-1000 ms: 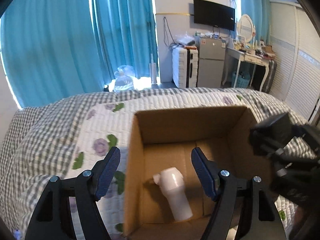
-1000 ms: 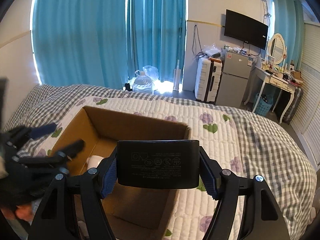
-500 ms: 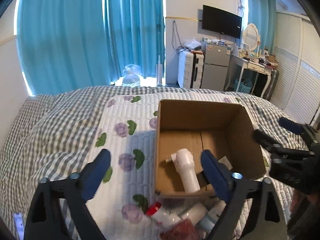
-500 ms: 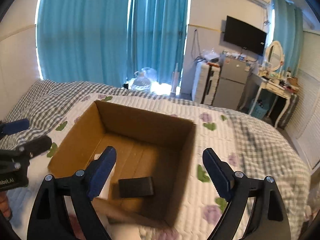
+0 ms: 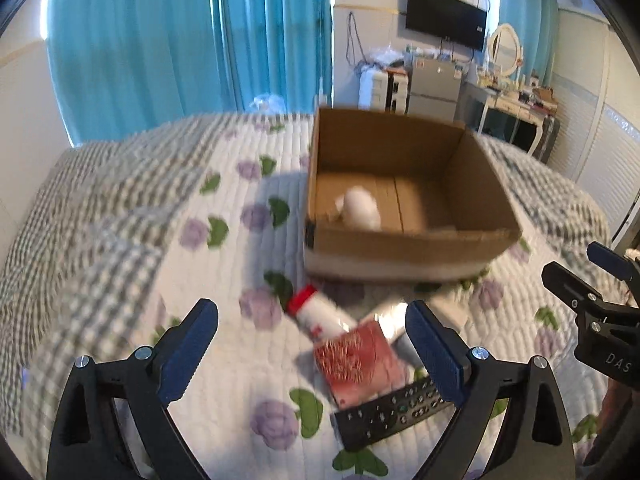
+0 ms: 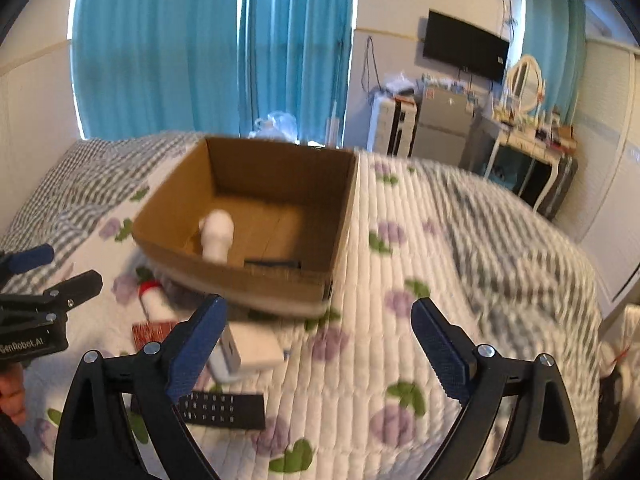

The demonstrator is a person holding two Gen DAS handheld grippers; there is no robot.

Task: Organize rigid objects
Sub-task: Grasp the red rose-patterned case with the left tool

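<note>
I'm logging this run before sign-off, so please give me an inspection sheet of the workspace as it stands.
Surface: quilted floral bedspread with grey checked border.
Job's things: open cardboard box holds a white bottle and a flat black item; outside, by its near wall, lie a red-capped white bottle, a red packet, a white boxy device and a black remote.
Clutter: nothing seen.
Grippers: left gripper and right gripper both open, empty.
Cables: wires hang on the far wall.
Surroundings: teal curtains, wall TV, fridge, suitcase, dressing table.
</note>
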